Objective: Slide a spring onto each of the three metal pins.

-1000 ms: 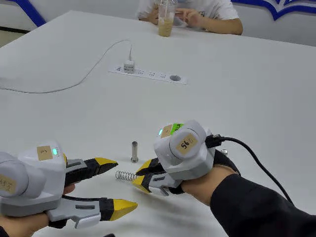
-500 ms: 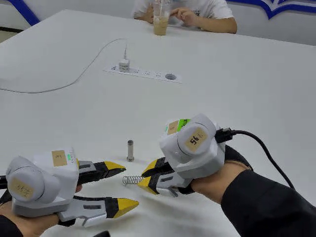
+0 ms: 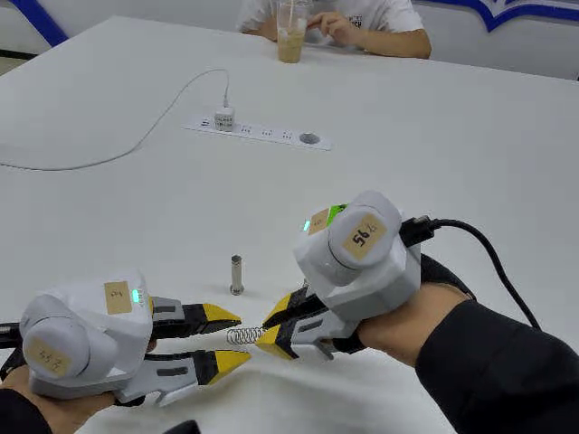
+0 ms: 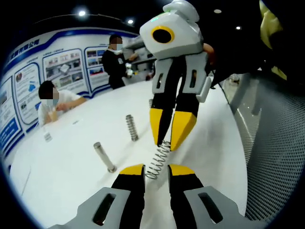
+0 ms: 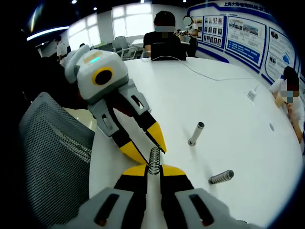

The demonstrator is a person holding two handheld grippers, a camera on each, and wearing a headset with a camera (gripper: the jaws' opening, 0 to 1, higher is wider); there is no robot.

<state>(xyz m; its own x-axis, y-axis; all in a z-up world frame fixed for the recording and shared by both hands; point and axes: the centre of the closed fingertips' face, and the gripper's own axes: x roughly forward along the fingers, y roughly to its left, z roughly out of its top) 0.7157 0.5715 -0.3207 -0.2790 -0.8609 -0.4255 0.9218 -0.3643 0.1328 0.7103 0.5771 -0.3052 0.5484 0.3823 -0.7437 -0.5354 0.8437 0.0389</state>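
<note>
**Inspector:** First item, the spring (image 4: pixel 158 158). Where is it?

**Assistant:** It lies low over the white table (image 3: pixel 407 181), spanning the gap between the two grippers. I cannot tell whether it touches the surface. One end sits between the tips of the right gripper (image 5: pixel 153 168), whose jaws are clenched on it. The other end reaches into the gap of the left gripper (image 4: pixel 156 170).

**Inspector:** Is the left one grasping it?

**Assistant:** I cannot tell. Its jaws stand close on either side of the coil, but contact is not clear in any view.

**Inspector:** Why two grippers on one spring?

**Assistant:** This is a judgement. A coil pinched at one end droops and wanders. Support at the far end keeps it straight and lets the grip be moved, so that an open mouth is left free for a pin.

**Inspector:** And the pins?

**Assistant:** A bare pin (image 3: pixel 236 274) stands upright just beyond the jaws, apart from both grippers. A second pin (image 4: pixel 132 127), further off, already carries a coil. I cannot identify a third.

**Inspector:** Progress?

**Assistant:** I judge one pin done, with this spring meant for the bare pin.

**Inspector:** Risks?

**Assistant:** The coil may buckle or spring out of the pinch. The upright pin could also topple if nudged sideways, so the spring wants lowering straight down.

**Inspector:** Anything else?

**Assistant:** A power strip (image 3: pixel 262 133) lies well apart from the work.
</note>
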